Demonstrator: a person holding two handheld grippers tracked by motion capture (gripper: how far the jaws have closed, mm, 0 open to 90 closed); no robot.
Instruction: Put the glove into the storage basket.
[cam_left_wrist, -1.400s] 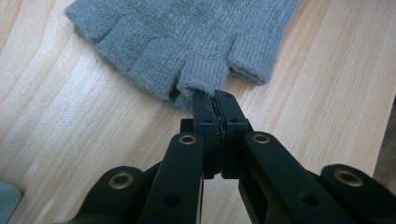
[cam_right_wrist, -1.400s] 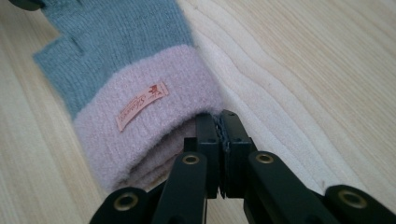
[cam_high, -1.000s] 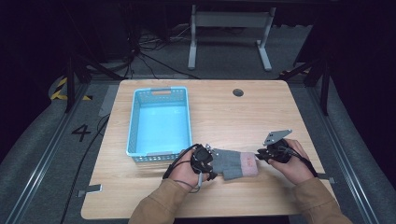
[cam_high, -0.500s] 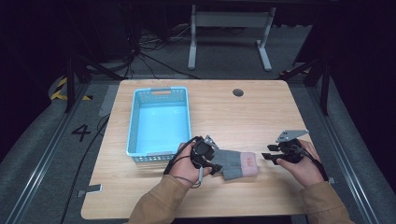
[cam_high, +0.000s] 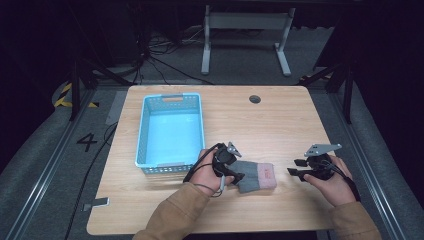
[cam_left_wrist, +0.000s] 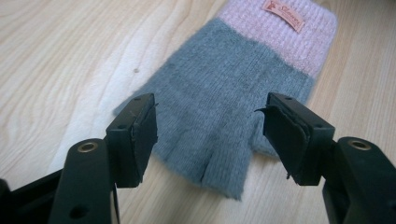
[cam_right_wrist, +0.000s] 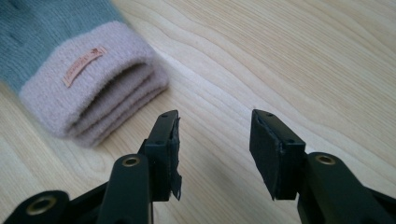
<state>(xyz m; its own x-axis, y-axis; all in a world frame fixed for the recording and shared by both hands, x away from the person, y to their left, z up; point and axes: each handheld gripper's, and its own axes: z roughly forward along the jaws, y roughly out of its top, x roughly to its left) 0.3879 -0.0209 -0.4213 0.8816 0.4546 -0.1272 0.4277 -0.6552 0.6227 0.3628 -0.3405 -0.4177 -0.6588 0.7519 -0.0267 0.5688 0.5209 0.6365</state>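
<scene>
Glove (cam_high: 255, 175): grey knit, fingerless, with a pink cuff bearing a small sewn label; lies flat on the worktop (cam_high: 280, 125) toward the front edge, a little right of its middle, finger end toward the left gripper, cuff toward the right gripper. It looks folded or doubled, since the cuff shows several layers in the right gripper view (cam_right_wrist: 88, 79). Basket (cam_high: 170, 130): light blue, perforated, empty, left of centre, its front wall just beside the left hand; likely the destination for the glove, hence the short distance between them. Left gripper (cam_left_wrist: 210, 128): jaws wide apart, straddling the finger end of the glove with one jaw to each side, poised over the fabric and not closed on it; whether the pads touch the knit cannot be told. Right gripper (cam_right_wrist: 215, 149): jaws wide apart, holding nothing, over bare wood, apart from the cuff, near the front right of the worktop.
</scene>
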